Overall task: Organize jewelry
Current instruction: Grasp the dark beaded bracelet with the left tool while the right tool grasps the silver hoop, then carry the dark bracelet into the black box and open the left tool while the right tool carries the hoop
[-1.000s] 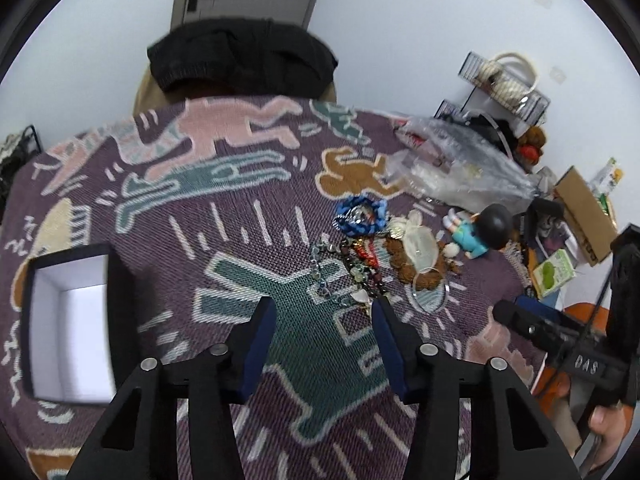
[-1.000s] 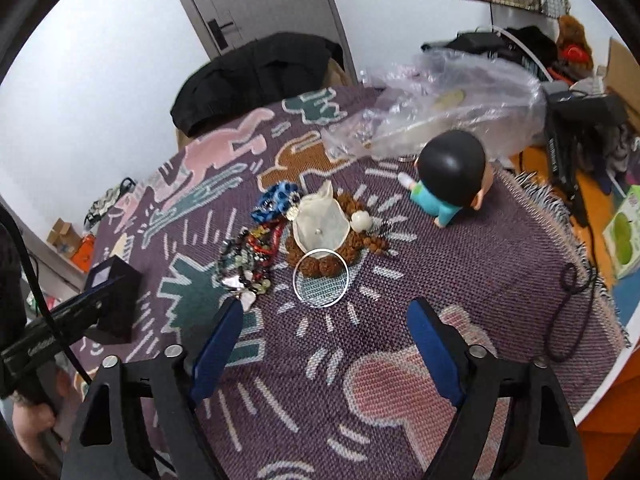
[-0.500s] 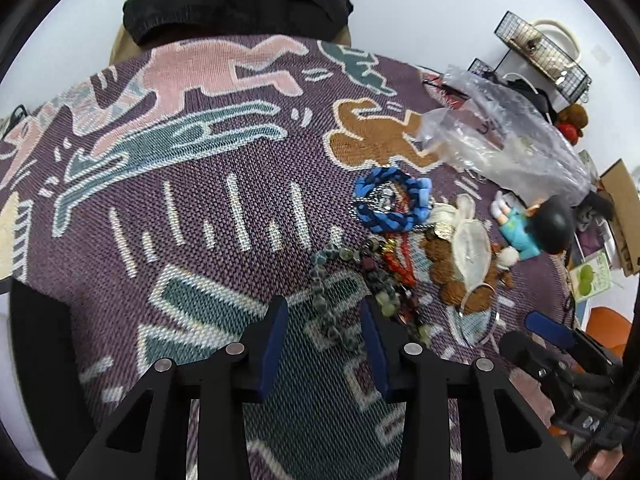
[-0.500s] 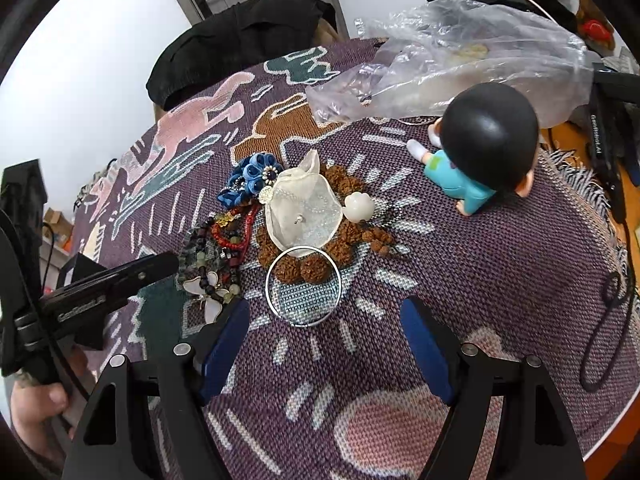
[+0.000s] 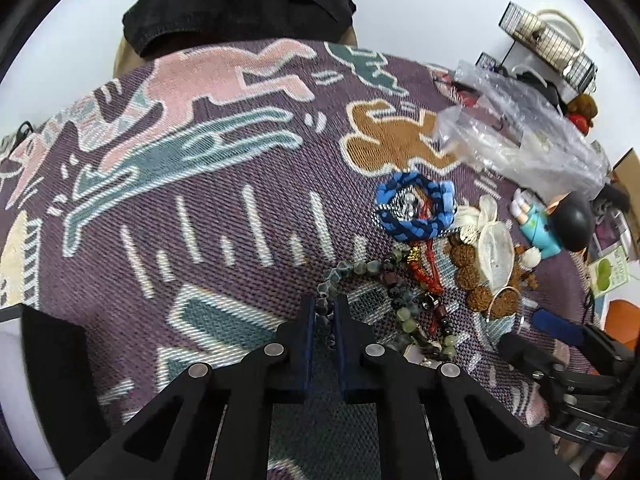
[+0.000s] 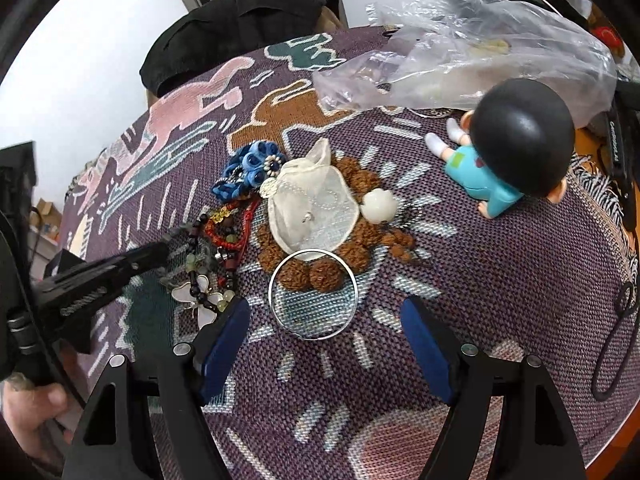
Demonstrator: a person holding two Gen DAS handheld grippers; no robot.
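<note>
A pile of jewelry lies on the patterned purple cloth (image 5: 224, 216): a grey-green stone bead bracelet (image 5: 352, 270), a red bead string (image 5: 424, 272), a blue braided bracelet (image 5: 416, 208), brown seed beads (image 6: 360, 240), a sheer pouch (image 6: 312, 208) and a silver bangle (image 6: 313, 295). My left gripper (image 5: 325, 308) is shut on the grey-green bead bracelet at the pile's left edge; it also shows in the right wrist view (image 6: 160, 252). My right gripper (image 6: 324, 336) is open and empty, just in front of the silver bangle.
A doll with a black head (image 6: 516, 148) lies to the right of the pile. A crumpled clear plastic bag (image 6: 460, 56) sits behind it. A black garment (image 5: 240, 4) hangs over a chair at the far side. A black box edge (image 5: 52, 360) shows at left.
My left gripper moved forward to the pile and closed on the bead bracelet. My right gripper moved closer to the silver bangle and stayed open.
</note>
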